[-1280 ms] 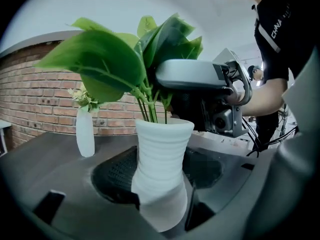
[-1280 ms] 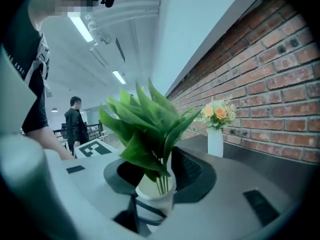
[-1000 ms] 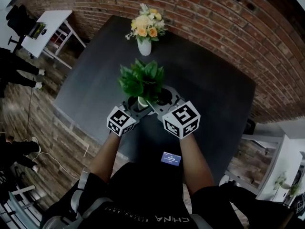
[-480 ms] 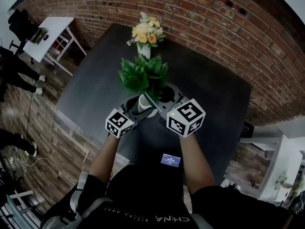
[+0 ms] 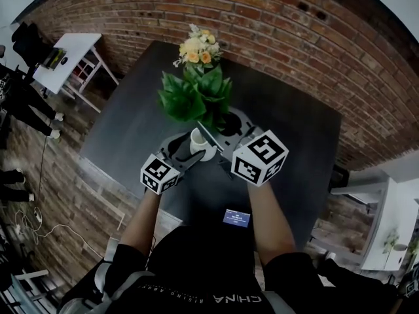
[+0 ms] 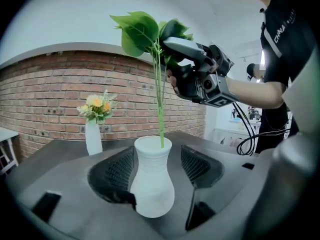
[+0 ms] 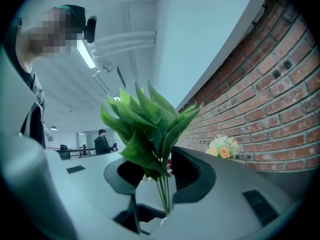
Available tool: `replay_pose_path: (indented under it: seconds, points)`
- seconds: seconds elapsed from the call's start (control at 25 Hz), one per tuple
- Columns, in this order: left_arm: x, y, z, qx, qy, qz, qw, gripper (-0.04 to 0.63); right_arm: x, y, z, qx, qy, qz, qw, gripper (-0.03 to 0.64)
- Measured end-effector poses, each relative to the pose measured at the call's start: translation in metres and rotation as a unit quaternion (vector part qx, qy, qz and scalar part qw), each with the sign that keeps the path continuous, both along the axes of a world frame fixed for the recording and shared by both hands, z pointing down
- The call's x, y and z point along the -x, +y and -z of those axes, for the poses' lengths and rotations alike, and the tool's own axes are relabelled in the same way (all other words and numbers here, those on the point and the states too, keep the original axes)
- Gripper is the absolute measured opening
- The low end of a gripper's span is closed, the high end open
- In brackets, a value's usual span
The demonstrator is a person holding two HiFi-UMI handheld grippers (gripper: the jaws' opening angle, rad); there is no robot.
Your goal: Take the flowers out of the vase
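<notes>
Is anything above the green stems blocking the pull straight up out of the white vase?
Nothing visible does. The right gripper grips the green stems above the white vase, which the left gripper holds. Only open air is above the leaves. The stem ends sit inside the neck.

Two white ceramic vases: a bulbous vase [image 6: 152, 184] nearer the front edge of the one dark grey square table [image 5: 124, 129], and a slim vase [image 6: 93, 140] at its far edge. Two bunches: one green leafy bunch [image 5: 193, 97] and one cream-and-orange bouquet [image 5: 196, 46].

Open-plan office or lab, brick wall [image 5: 275, 25], white desk [image 5: 69, 44], ceiling strip light [image 7: 86, 54], person [image 7: 103, 143] at distant desks
</notes>
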State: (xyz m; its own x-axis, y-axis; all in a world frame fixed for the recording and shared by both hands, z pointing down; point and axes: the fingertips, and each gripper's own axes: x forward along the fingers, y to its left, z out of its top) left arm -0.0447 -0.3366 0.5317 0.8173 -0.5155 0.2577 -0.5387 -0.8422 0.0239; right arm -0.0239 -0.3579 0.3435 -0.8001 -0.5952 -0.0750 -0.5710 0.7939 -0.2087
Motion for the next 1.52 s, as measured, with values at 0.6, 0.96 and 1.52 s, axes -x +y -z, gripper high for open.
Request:
replay_pose_path:
  seconds: [0.6,0.96,1.52]
  points:
    - [0.024,0.012,0.030,-0.027,0.015,0.028,0.9992,0.279,-0.016,0.030,0.071,-0.066,-0.008,-0.022,0.998,0.143]
    - [0.035,0.017,0.052,-0.054,0.045,0.038,0.9968,0.248,-0.056,0.040,0.058,-0.033,0.004,-0.075,0.997,0.143]
    - [0.034,0.035,0.082,-0.094,0.088,0.021,0.9915,0.002,-0.101,0.041,-0.020,0.079,-0.006,-0.133,0.988,0.143]
